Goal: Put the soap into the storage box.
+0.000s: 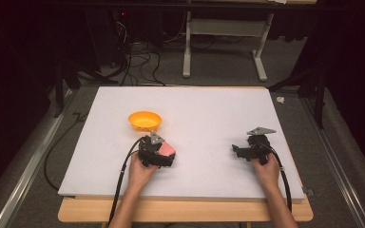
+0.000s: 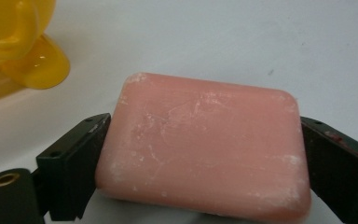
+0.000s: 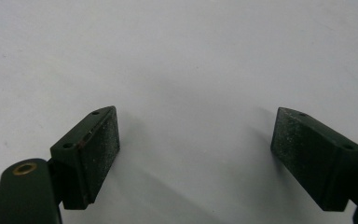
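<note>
A pink bar of soap (image 2: 200, 144) with white scuffs sits between the two black jaws of my left gripper (image 2: 200, 158), which press on both its ends, so the gripper is shut on it. From above, the soap (image 1: 166, 149) shows at the tip of the left gripper (image 1: 164, 153), just below and right of an orange bowl (image 1: 145, 120). In the left gripper view the bowl (image 2: 14, 42) is close by at the upper left. My right gripper (image 1: 235, 151) rests at the right of the white board, open, with only bare board between its pads (image 3: 100, 149).
The white board (image 1: 204, 109) lies on a wooden table. Behind it are cables on the floor and a white table frame (image 1: 225, 38). A metal rail (image 1: 28, 161) runs along the left side and another along the right.
</note>
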Tool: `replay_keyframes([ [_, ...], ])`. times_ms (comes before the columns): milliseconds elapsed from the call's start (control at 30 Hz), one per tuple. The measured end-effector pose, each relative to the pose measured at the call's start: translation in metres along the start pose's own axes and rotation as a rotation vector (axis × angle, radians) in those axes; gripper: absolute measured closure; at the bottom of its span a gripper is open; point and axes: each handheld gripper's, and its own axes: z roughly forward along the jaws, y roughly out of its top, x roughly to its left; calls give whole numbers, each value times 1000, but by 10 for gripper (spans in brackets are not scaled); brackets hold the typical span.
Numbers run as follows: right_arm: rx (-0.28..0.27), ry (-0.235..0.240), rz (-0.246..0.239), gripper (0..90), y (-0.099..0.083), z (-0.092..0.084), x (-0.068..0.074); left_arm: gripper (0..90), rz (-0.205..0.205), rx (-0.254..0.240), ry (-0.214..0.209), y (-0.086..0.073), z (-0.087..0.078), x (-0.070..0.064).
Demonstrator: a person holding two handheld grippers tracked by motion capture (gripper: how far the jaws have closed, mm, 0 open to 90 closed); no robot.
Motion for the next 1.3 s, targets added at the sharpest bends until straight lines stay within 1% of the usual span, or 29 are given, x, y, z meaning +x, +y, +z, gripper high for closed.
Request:
replay_keyframes([
  [267,0,0,0,159,0,0,0,103,11,-9,-1,-1,0,0],
  [400,1,0,2,158,0,0,0,115,19,-10,-8,-1,0,0],
  [567,1,0,3,158,0,0,0,133,19,-10,-10,-1,-1,0],
  [800,1,0,4,158,0,0,0,136,10,-9,-15,-1,-2,0],
  [833,1,0,4,158,0,0,0,137,2,-8,-21,0,-2,0],
  [900,-1,0,5,158,0,0,0,137,-5,-9,-17,0,-2,1],
  [1067,-1,0,4,158,0,0,0,137,-15,-9,-25,0,-4,1],
  [1233,-1,-1,4,158,0,0,0,137,-20,-27,-27,2,-9,1],
  [1300,-1,-1,4,159,0,0,0,137,-17,-38,-24,2,-14,1],
])
